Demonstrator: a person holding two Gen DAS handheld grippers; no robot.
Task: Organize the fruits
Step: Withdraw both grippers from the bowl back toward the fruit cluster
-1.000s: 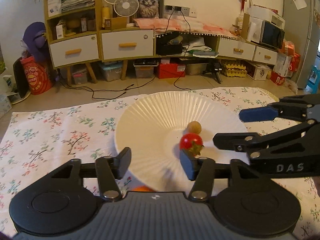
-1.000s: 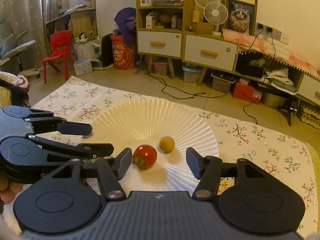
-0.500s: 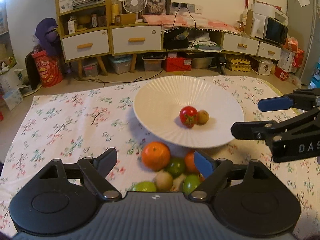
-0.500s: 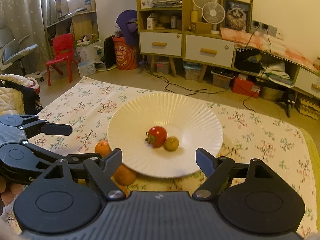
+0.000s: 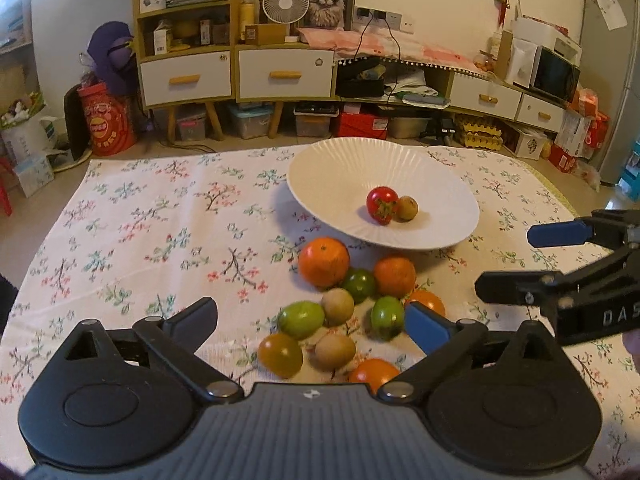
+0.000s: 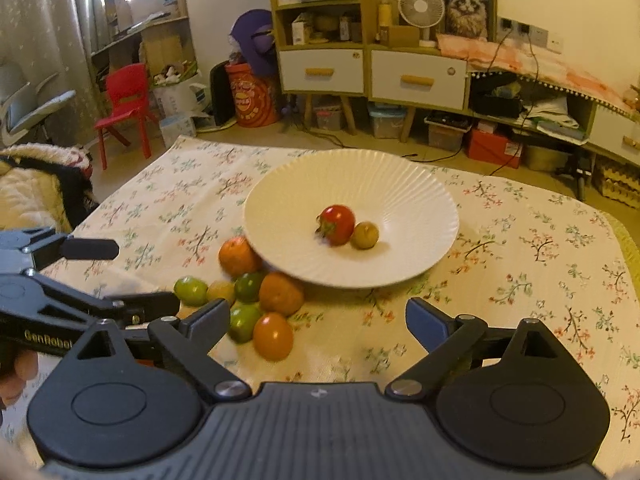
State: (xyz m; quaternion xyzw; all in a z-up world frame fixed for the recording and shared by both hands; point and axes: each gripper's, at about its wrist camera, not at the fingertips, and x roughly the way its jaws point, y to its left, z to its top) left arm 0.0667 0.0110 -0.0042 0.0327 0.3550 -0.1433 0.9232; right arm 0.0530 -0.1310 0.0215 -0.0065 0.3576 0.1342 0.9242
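A white ribbed plate (image 5: 332,168) (image 6: 420,200) on the floral cloth holds a red tomato (image 5: 382,205) (image 6: 337,224) and a small brown fruit (image 5: 406,209) (image 6: 365,235). In front of the plate lies a cluster of several loose fruits: oranges (image 5: 323,262) (image 6: 239,257), green ones (image 5: 301,319) (image 6: 191,290) and small brown ones (image 5: 337,301). My left gripper (image 5: 312,316) is open and empty just above the cluster. My right gripper (image 6: 318,316) is open and empty, right of the cluster, in front of the plate.
The floral cloth (image 5: 152,224) covers the table. Behind it stand a shelf with drawers (image 5: 236,72), a red bin (image 5: 106,124) and a red chair (image 6: 126,108). My right gripper also shows at the right edge of the left wrist view (image 5: 560,264).
Both grippers have pulled back and up from the plate. The loose fruit cluster has come into view. The tomato and the brown fruit stay on the plate. Both grippers have stayed open, a little wider now.
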